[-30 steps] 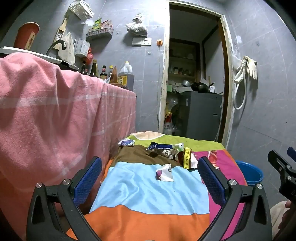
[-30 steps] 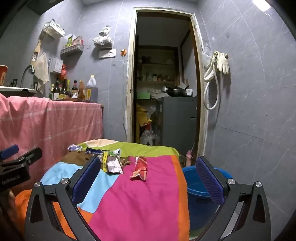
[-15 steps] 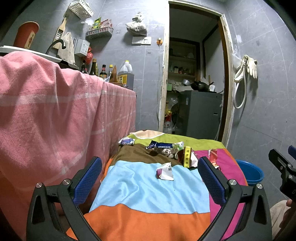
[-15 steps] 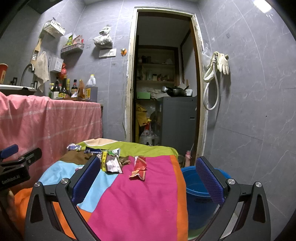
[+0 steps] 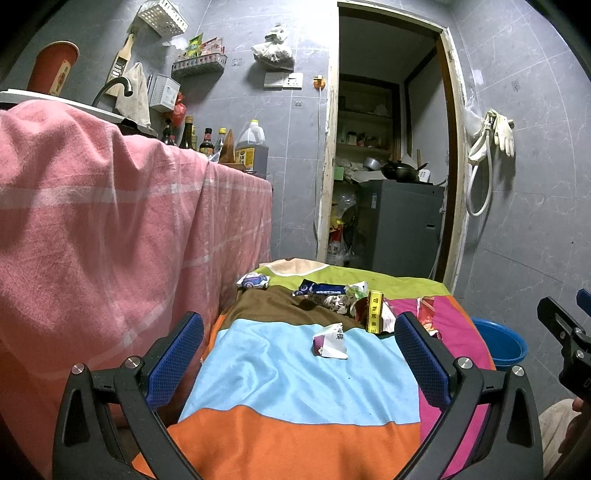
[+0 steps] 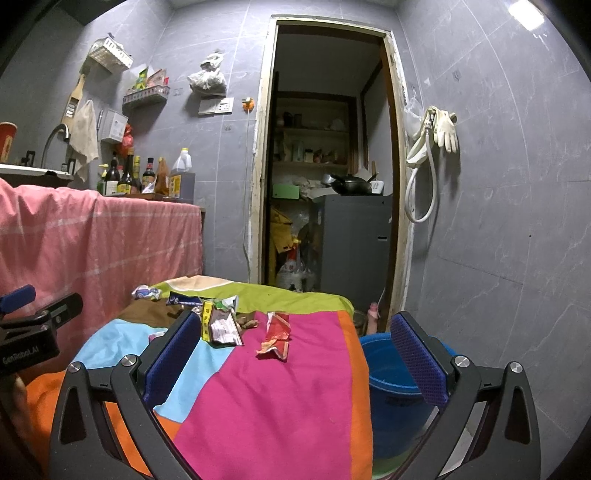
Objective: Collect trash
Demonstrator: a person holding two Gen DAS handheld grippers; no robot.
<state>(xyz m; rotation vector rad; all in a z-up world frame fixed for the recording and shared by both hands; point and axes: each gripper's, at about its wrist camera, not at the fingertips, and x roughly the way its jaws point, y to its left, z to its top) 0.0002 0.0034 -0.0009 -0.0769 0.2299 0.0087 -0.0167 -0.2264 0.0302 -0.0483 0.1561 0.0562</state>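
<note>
Both tongs, left gripper [image 5: 299, 360] and right gripper [image 6: 295, 360], wide apart, holding nothing. Crumpled red paper wrapper [image 6: 276, 335] on far pink cloth patch: light, floppy (probably crinkly). Pinch raised fold. Blue plastic bucket [image 6: 384, 373] right.

**Grey-tiled kitchen corner, doorway ahead**

You face grey tile walls [image 6: 498, 184] with pale grout lines. An open doorway [image 6: 328, 166] with a worn pale frame leads to a dim pantry: shelves at the back, a grey cabinet [image 6: 354, 243] with a dark wok on top. To your left, a counter draped in pink cloth [image 5: 110, 229] carries bottles [image 6: 129, 177] and a faucet [image 5: 112, 86]. Wall racks and a white basket [image 5: 160, 16] hang above it. Right of the door, a hose and gloves [image 6: 445, 127] hang on the wall. A ceiling light glares at upper right [image 6: 526, 16].
</note>
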